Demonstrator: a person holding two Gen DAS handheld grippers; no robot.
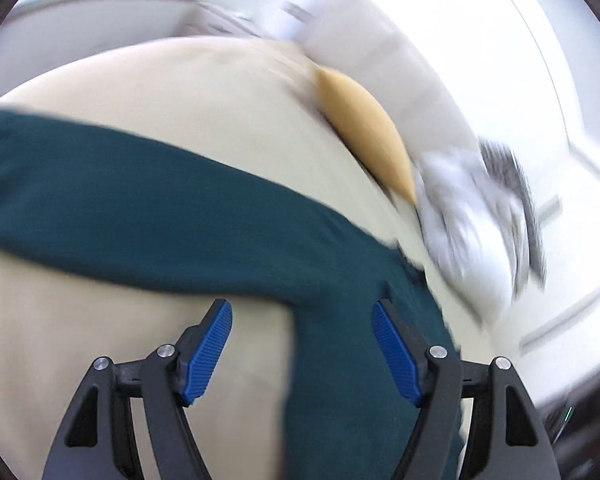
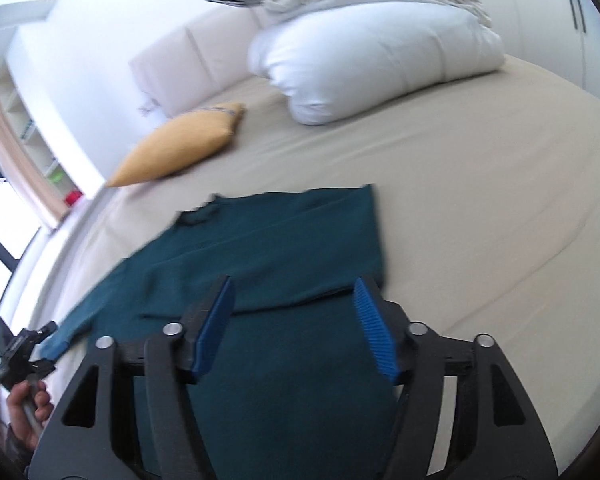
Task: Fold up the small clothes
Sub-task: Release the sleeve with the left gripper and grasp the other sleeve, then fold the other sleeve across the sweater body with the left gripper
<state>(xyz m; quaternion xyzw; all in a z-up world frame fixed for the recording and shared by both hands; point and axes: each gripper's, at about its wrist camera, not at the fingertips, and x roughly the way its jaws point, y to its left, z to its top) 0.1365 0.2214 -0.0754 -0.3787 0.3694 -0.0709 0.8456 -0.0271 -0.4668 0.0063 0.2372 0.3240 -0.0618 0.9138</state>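
A dark teal garment [image 2: 268,256] lies spread on the beige bed sheet [image 2: 480,208], one long sleeve trailing to the lower left. My right gripper [image 2: 294,286] hovers over its near part, blue pads wide apart with nothing between them. In the blurred left wrist view the teal garment [image 1: 160,216] runs as a band across the sheet and down the right side. My left gripper [image 1: 302,310] stands open above it, empty. The left gripper [image 2: 28,344] also shows at the lower left of the right wrist view, held by a hand [image 2: 28,412] near the sleeve's cuff.
A mustard cushion [image 2: 180,144] lies near the padded white headboard [image 2: 180,64]. A white duvet pile [image 2: 372,60] with grey and striped bedding on top sits at the far end of the bed. Shelves [image 2: 32,140] and a window stand at the left.
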